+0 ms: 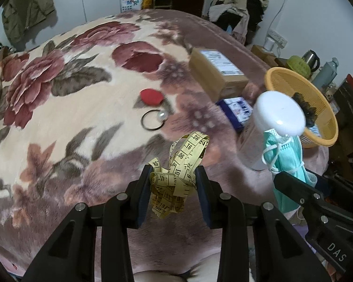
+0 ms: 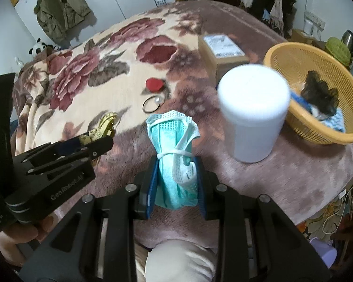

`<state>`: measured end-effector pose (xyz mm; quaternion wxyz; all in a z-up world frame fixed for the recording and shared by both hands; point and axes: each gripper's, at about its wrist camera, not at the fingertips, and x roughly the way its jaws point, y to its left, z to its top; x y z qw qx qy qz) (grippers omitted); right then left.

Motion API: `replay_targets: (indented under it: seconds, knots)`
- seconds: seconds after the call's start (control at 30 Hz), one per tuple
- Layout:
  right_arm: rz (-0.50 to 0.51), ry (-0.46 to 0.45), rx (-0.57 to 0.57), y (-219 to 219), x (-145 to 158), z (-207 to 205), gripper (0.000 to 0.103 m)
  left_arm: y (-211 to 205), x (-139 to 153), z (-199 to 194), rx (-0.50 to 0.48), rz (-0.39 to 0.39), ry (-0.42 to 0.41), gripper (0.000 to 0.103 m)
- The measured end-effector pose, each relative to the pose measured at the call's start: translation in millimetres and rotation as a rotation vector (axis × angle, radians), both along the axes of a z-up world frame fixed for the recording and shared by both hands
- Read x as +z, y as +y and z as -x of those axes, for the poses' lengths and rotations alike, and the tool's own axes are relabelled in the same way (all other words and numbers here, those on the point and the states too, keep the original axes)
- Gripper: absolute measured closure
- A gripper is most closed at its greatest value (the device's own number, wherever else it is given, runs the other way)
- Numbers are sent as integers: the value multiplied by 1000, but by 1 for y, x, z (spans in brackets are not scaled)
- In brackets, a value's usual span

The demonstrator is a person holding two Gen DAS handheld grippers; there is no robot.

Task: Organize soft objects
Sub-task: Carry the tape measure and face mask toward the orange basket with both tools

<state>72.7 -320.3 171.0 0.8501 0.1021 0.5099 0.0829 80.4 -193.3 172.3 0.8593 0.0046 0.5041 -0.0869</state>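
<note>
Left claw (image 1: 173, 183) clamps a loose tape (image 1: 176, 176), right claw (image 2: 176, 181) a mask (image 2: 176, 155), both above the bed (image 1: 82, 108). Dangling loops may snag the tub (image 2: 254, 115) before the basket (image 2: 282, 54).

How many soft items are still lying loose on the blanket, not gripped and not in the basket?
2: a red pad and, just in front of it, a hair tie with a pearl bead. More may be hidden behind the white tub.
</note>
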Motion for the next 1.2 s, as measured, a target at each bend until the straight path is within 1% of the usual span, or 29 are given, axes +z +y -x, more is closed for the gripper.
replay_targets:
  seconds: [0.2, 0.47, 0.77, 0.97, 1.2]
  knots:
    - [-3, -28, -38, -23, 15, -4, 74, -24, 13, -8, -31, 7, -7, 66]
    - [-11, -62, -97, -60, 31, -9, 74, -68, 32, -23, -96, 1, -26, 66]
    - [-21, -74, -181, -115, 36, -14, 74, -127, 46, -44, -173, -2, -36, 66]
    - [-24, -76, -240, -152, 36, -16, 74, -166, 48, -56, -221, 4, -30, 66]
    - [-25, -84, -319, -195, 36, -20, 74, -214, 52, -69, -280, 28, -23, 66]
